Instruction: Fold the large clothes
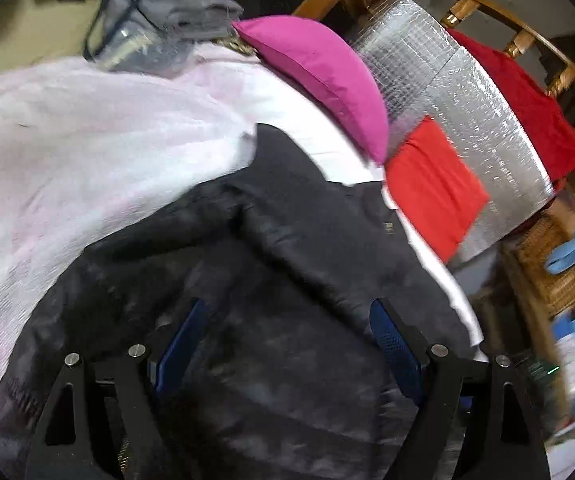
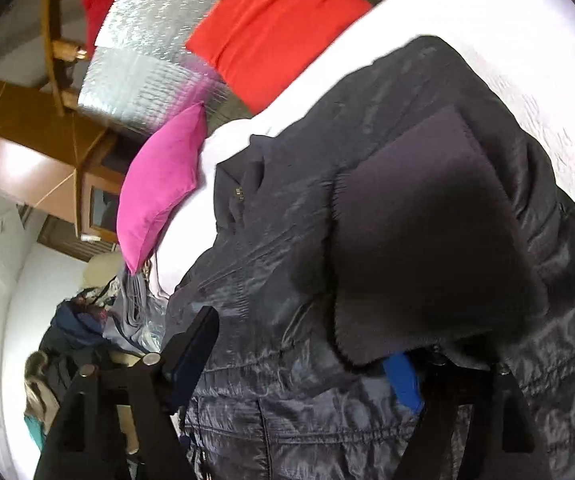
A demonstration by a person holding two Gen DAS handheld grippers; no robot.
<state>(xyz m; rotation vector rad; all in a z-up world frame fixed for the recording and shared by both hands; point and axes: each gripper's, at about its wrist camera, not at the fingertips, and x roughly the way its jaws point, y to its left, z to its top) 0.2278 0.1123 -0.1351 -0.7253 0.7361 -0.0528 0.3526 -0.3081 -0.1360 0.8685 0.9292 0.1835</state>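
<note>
Dark jacket lies spread on the bed, near the pink cushion. My left tongs hang released above it, nothing gripped. Right tongs straddle jacket fabric (pads not visibly pressing, so released). I'd pinch a clean hem edge, single layer, before folding across.

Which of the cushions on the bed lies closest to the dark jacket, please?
The pink cushion: its lower tip comes nearest the dark jacket. The orange-red cushion leans on the silver sheet across a white strip.
</note>
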